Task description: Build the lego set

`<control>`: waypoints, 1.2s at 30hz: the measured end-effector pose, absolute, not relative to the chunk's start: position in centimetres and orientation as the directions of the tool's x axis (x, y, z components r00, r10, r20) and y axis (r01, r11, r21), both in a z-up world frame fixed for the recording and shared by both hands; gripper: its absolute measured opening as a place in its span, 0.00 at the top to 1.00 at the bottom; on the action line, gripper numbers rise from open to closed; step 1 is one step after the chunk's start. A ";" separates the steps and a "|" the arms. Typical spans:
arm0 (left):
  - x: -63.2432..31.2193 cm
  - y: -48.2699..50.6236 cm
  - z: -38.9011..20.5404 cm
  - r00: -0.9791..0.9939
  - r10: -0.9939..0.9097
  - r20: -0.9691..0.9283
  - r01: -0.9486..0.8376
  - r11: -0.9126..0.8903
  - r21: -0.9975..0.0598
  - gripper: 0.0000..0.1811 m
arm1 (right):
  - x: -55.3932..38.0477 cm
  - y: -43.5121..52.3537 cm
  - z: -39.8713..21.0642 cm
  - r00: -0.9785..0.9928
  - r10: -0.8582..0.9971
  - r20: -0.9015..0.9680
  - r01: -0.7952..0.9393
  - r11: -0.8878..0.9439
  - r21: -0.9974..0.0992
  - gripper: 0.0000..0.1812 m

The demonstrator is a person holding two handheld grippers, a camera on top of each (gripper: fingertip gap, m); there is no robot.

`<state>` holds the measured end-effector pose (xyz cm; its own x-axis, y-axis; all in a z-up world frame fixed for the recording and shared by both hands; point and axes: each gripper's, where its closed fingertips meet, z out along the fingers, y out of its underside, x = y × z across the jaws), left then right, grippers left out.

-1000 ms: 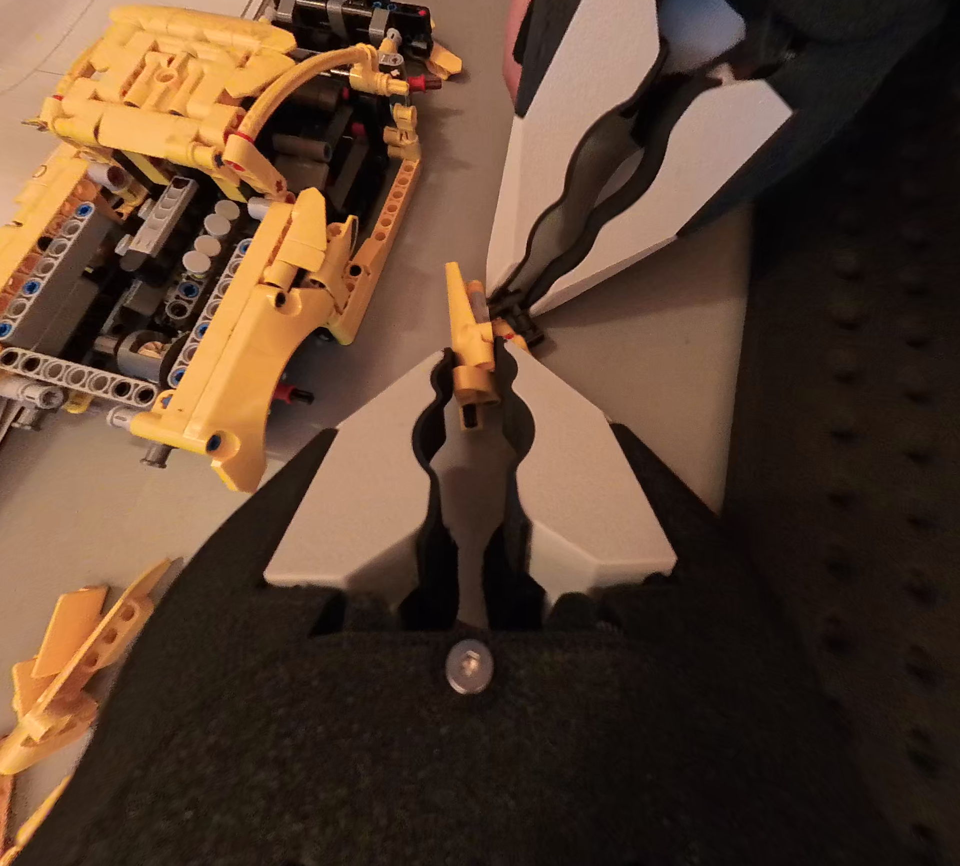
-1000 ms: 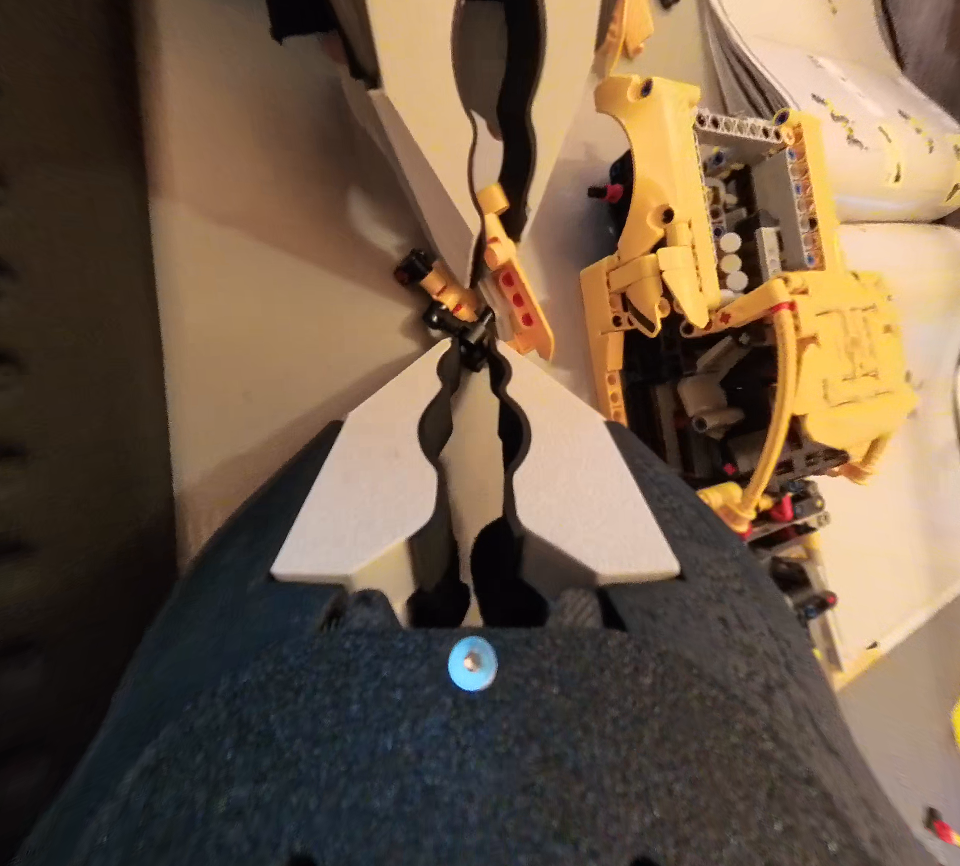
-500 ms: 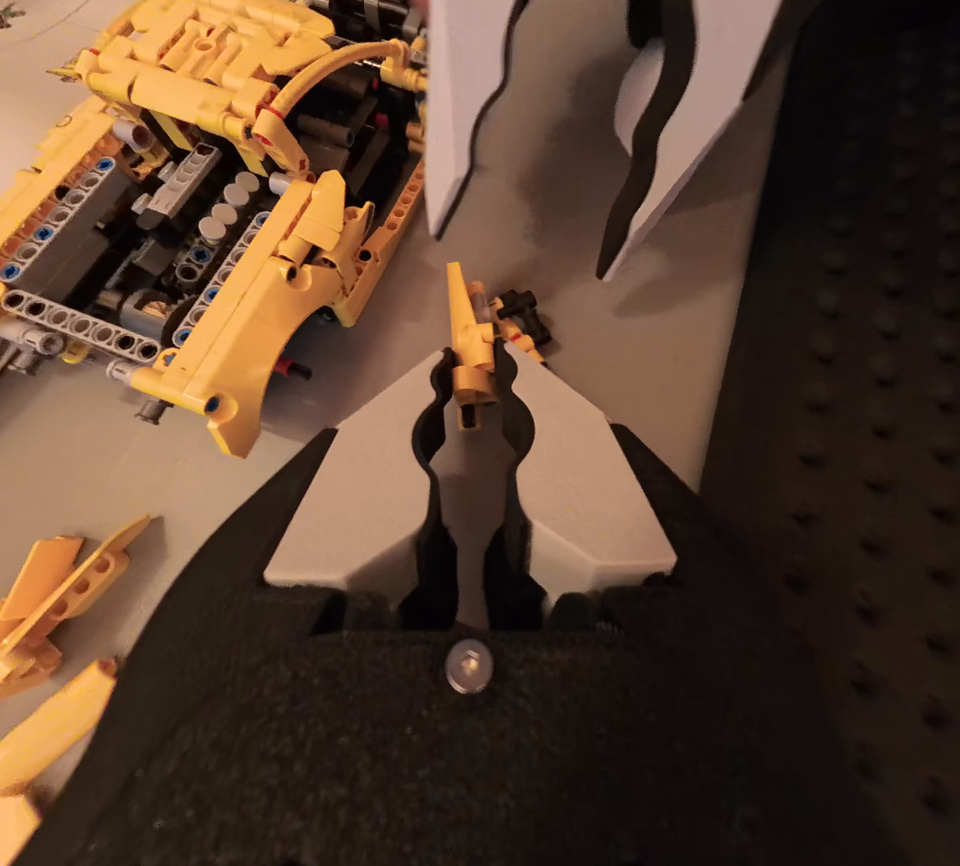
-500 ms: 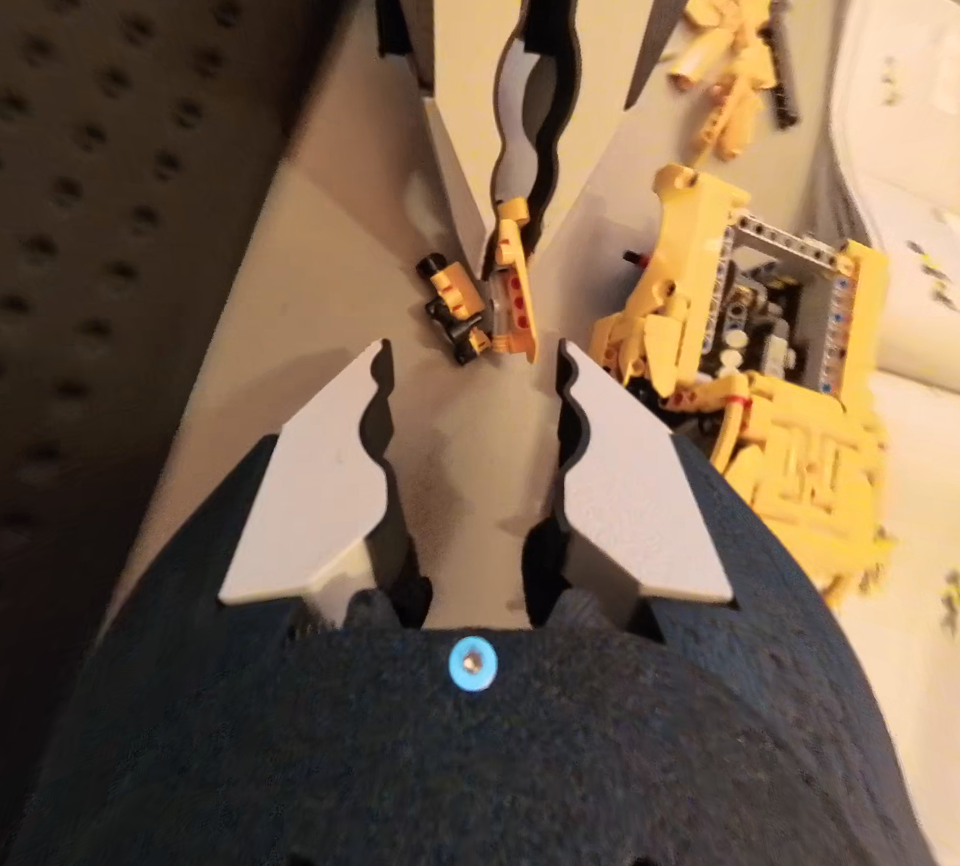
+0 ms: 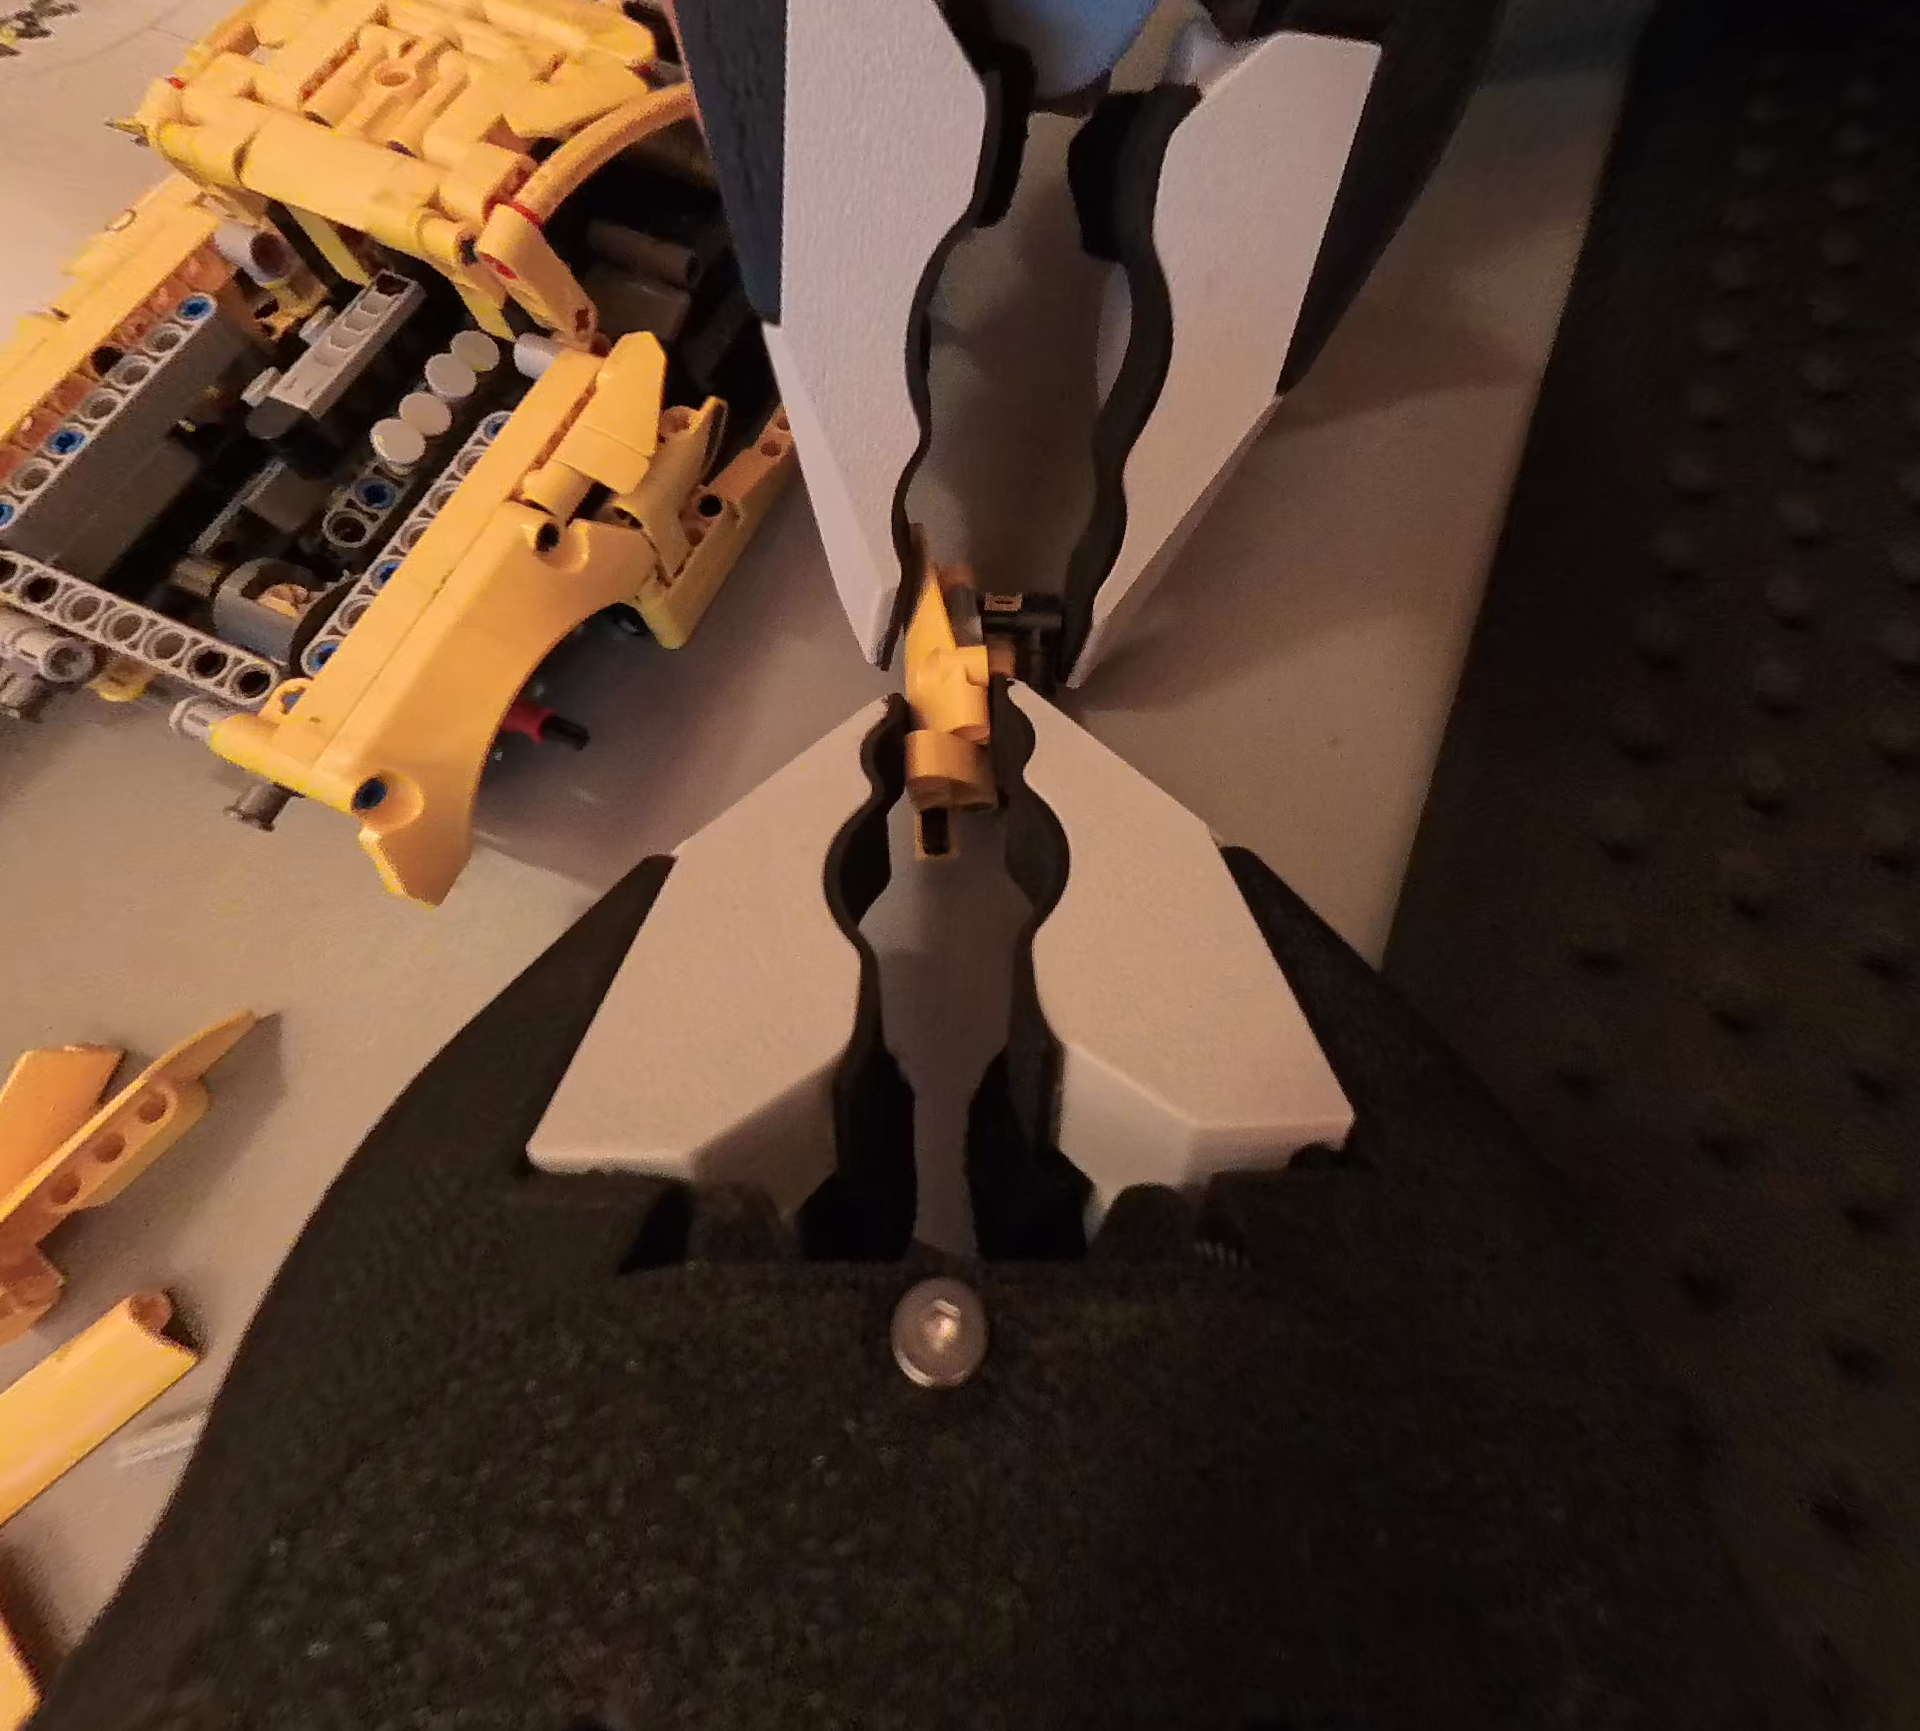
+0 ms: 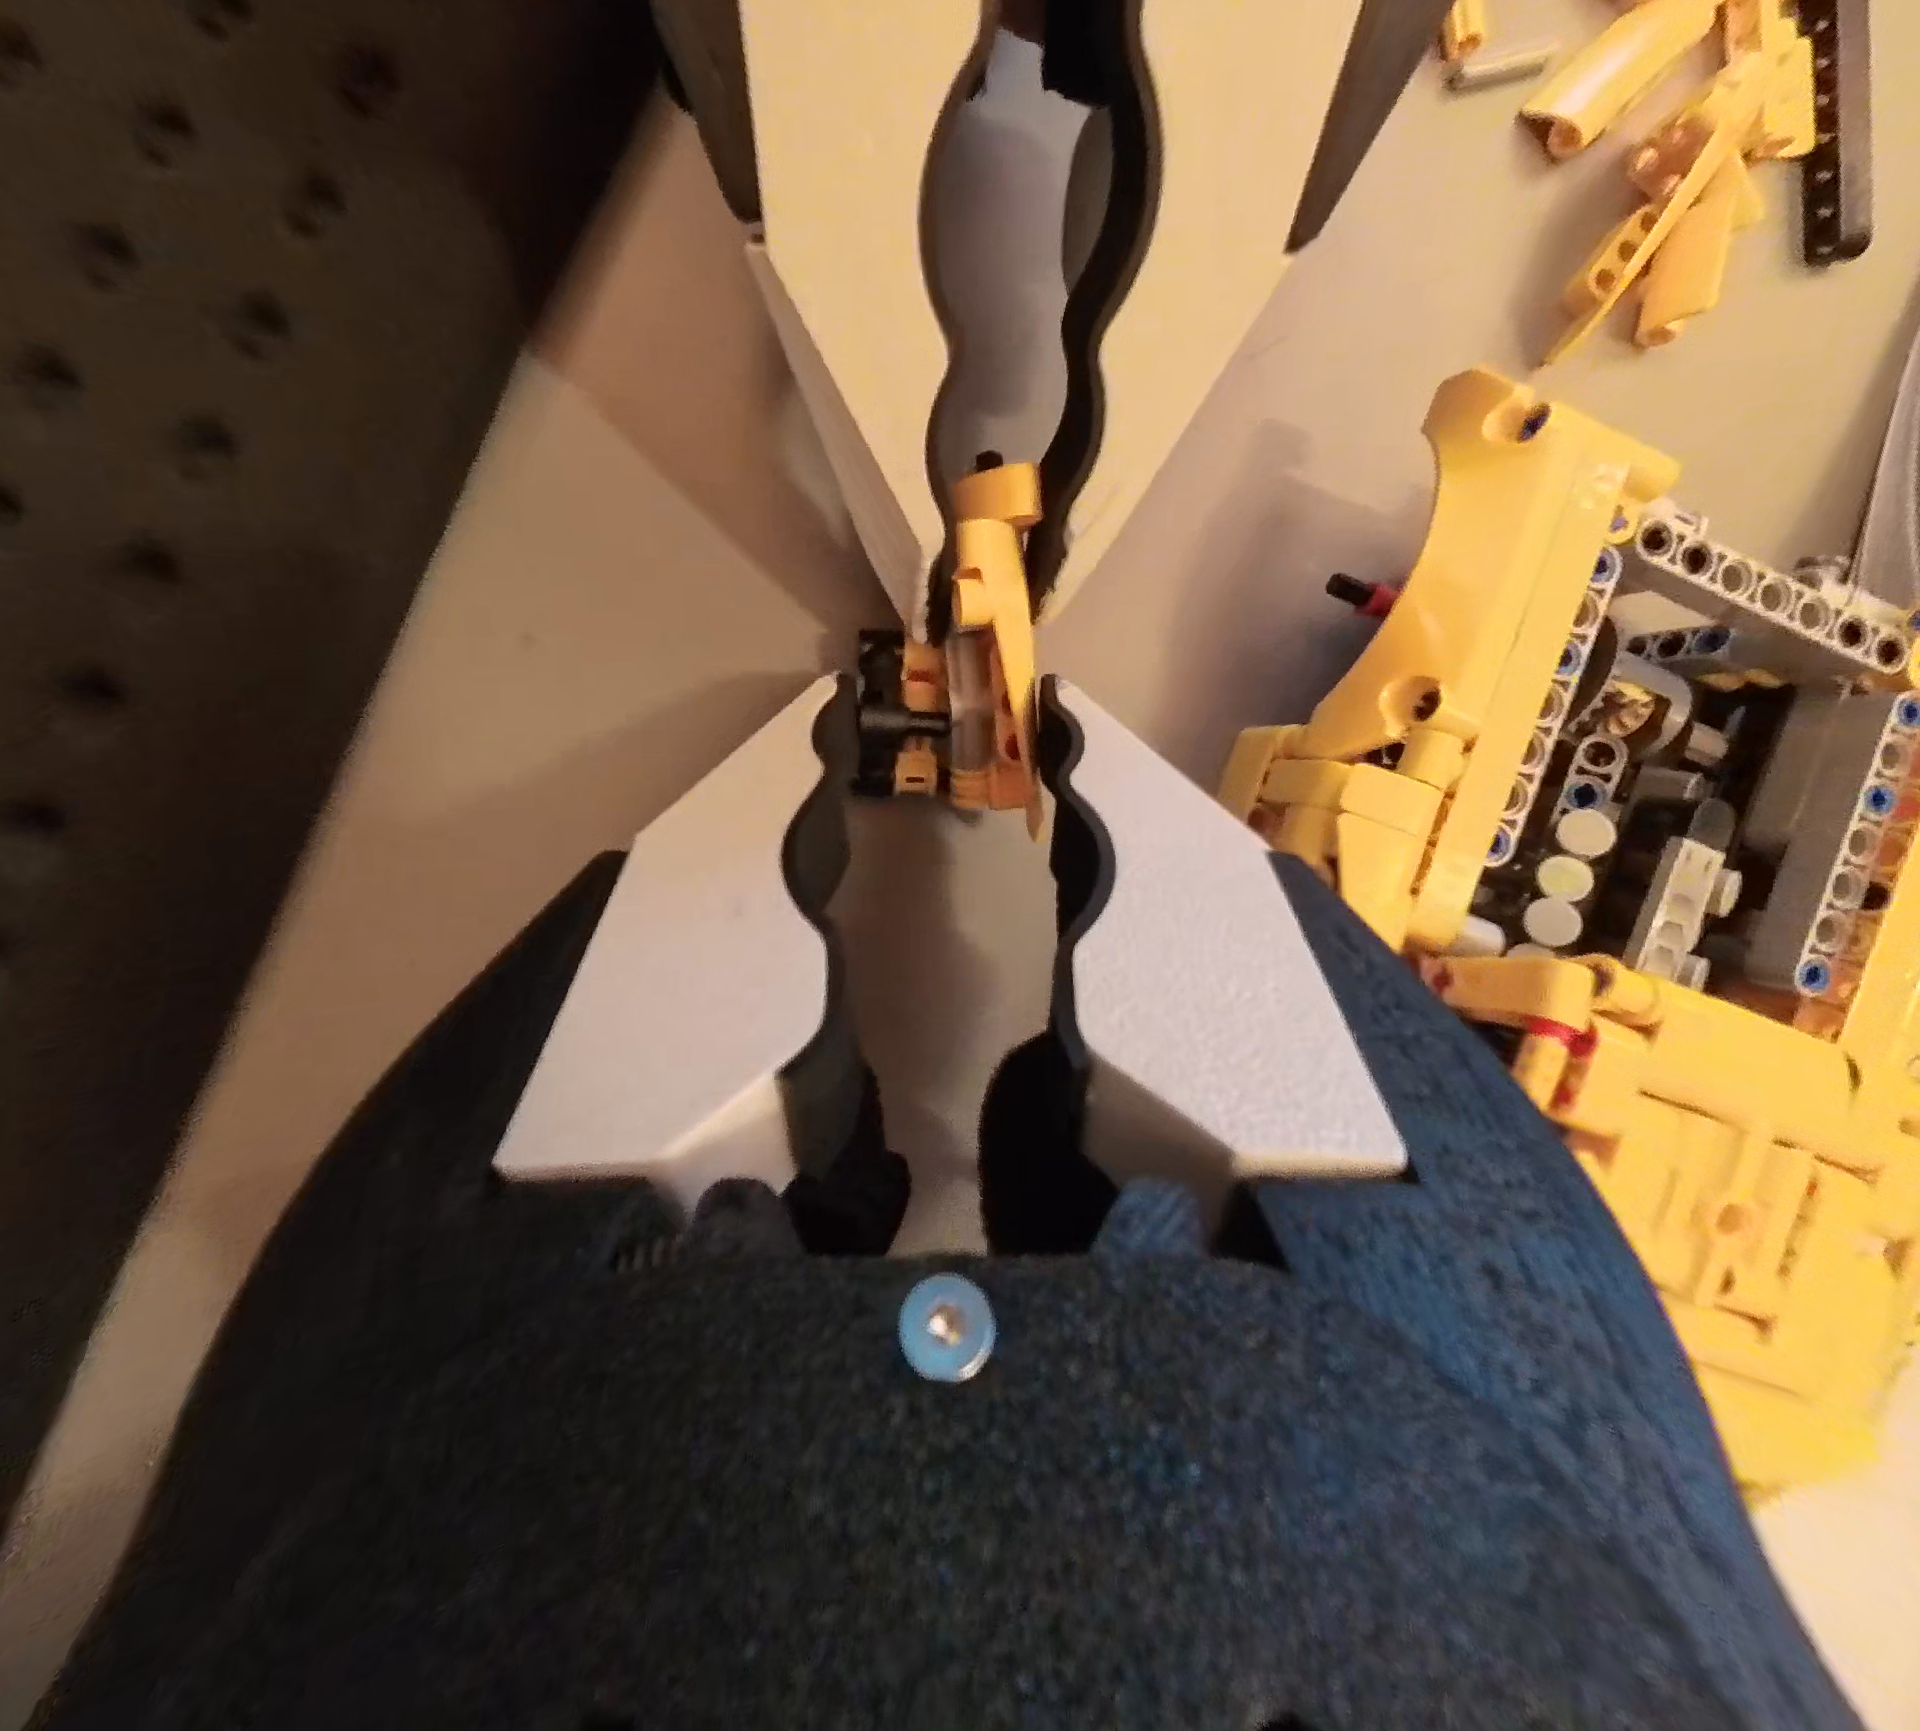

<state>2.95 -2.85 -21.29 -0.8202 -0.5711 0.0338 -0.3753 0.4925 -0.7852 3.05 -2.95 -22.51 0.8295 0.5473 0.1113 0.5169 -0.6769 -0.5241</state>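
Left gripper (image 5: 940, 715) is clamping the small yellow lego sub-assembly (image 5: 943, 694) | right gripper (image 6: 940, 705) is closing around its black end, tips facing; contact unclear | both hovering over the grey table (image 5: 665, 850), beside the yellow lego car (image 5: 395, 455)

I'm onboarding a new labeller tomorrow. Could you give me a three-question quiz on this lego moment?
1. True or false: the left gripper is empty.
2. What do the right gripper's tips bracket: (a) the small yellow-and-black sub-assembly, (b) the yellow car body, (c) a loose beam?
3. In the left wrist view, on which side of the grippers is the car body?

Key: 1 false; 2 a; 3 left.
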 end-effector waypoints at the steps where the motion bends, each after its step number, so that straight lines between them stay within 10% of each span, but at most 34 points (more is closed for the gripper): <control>1: 2.9 -2.9 -21.3 -0.824 -0.566 0.027 -0.367 0.499 -0.785 0.92 | 3.0 -3.0 -22.6 0.832 0.543 0.114 0.514 -0.676 -0.528 0.81; 36: 2.8 -3.4 -21.6 -0.882 -0.467 0.058 -0.328 0.521 -0.788 0.92 | 2.6 -3.6 -23.0 0.851 0.525 0.021 0.437 -0.684 -0.585 0.82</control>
<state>2.76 -3.44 -21.64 -0.8823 -0.4671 0.0584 -0.3278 0.5207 -0.7883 2.63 -3.57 -23.03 0.8507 0.5252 0.0209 0.4365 -0.6839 -0.5846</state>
